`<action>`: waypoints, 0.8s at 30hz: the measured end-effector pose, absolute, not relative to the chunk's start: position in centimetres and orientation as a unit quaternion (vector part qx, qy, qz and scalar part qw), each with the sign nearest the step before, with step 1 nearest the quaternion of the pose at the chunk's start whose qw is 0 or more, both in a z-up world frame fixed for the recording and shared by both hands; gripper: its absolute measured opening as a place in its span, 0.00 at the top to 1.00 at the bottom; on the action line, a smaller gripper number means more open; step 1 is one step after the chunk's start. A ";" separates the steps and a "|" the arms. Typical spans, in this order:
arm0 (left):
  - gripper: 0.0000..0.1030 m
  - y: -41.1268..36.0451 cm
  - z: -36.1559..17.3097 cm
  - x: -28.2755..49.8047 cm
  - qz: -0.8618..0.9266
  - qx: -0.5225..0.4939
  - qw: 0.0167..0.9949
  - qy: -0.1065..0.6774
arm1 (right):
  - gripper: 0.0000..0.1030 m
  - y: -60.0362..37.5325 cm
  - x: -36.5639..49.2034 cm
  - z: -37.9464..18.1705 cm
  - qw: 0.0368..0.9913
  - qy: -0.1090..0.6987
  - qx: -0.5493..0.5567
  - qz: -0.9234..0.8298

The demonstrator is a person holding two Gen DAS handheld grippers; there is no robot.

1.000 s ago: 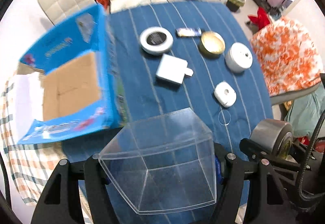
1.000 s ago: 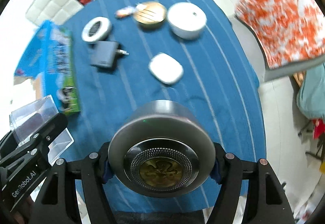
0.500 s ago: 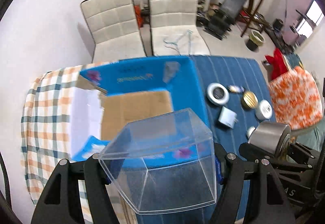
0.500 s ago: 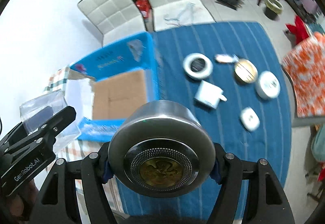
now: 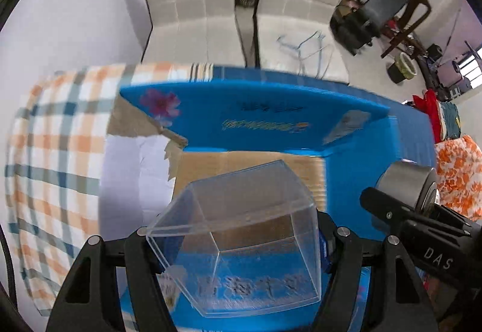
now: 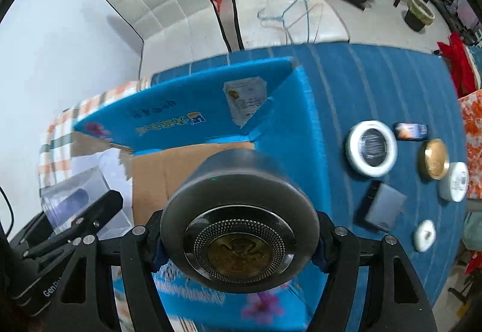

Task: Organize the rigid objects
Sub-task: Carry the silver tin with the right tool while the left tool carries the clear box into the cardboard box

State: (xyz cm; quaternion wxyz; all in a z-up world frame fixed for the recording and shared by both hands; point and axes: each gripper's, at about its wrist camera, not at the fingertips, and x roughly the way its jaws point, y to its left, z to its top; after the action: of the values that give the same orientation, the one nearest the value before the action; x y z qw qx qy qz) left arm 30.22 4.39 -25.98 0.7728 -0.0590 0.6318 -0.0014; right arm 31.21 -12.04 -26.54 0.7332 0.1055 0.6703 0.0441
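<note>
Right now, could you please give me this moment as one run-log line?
left gripper: shut on clear box | right gripper: shut on metal tin | both above open blue carton

A clear plastic box [image 5: 241,238], empty and tilted, sat low in the left wrist frame above the open blue cardboard box [image 5: 250,121]. A round grey metal tin [image 6: 241,229], embossed gold centre facing the camera, filled the lower middle of the right wrist frame.

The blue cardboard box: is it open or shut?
Open. The blue cardboard box has its flaps raised, and its bare brown floor shows from above.
</note>
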 end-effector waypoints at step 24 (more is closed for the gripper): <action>0.34 8.9 -33.8 33.2 -0.015 -0.153 0.706 0.692 | 0.11 -8.1 37.1 -34.9 0.680 0.729 0.078 0.026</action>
State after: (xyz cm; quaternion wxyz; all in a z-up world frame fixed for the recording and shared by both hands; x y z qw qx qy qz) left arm 33.22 8.92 -33.80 0.7056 -0.1530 0.6917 -0.0149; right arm 37.12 -8.12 -34.92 0.6801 0.0779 0.7285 0.0256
